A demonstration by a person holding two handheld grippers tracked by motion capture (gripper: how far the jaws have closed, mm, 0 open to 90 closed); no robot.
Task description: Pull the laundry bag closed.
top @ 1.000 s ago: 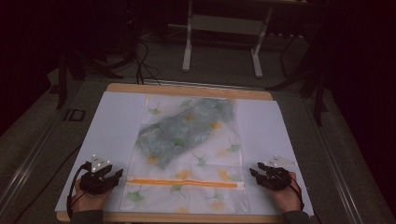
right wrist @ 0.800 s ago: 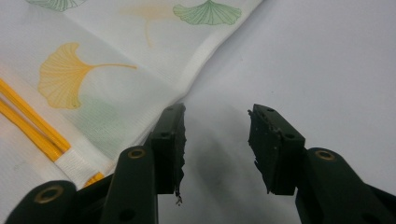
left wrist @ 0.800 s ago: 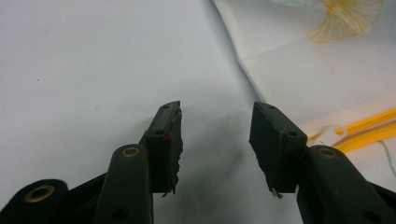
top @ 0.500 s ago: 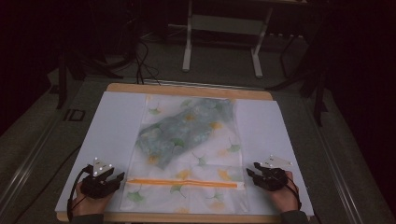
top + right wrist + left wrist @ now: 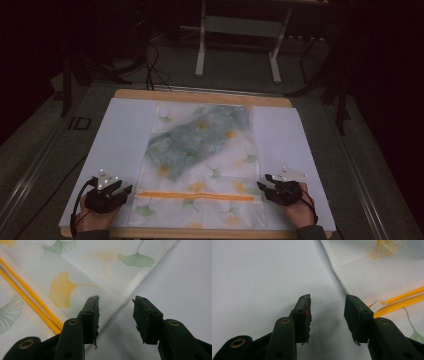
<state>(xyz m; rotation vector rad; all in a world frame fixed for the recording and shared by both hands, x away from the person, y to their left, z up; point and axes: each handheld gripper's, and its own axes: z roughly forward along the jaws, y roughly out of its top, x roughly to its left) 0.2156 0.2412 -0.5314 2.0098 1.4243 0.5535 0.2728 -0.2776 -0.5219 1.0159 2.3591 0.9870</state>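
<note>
Darkness surrounds the workspace, where a wooden table (image 5: 200, 95) is covered by a white sheet (image 5: 115, 135), and metal stand legs (image 5: 237, 45) are seen on the floor beyond. At the middle of the sheet a translucent zip bag (image 5: 200, 165) printed with ginkgo leaves is laid flat, with a greenish patterned cloth (image 5: 200, 137) visible inside its upper part. An orange zipper strip (image 5: 195, 195) is seen running across the bag near its closer end.

At the bag's near left corner the left gripper (image 5: 120, 192) is held low over the sheet. Its jaws have just been closing a little, yet a wide gap is kept between them and nothing is gripped; in the left gripper view the bag's edge (image 5: 337, 275) and the end of the zipper strip (image 5: 402, 300) are seen just beyond the right-hand jaw.

At the bag's near right corner the right gripper (image 5: 265, 186) is held with its jaws also spread wide and empty. In the right gripper view the bag's side edge (image 5: 135, 285) is seen passing between the two jaws, untouched by either pad.
</note>
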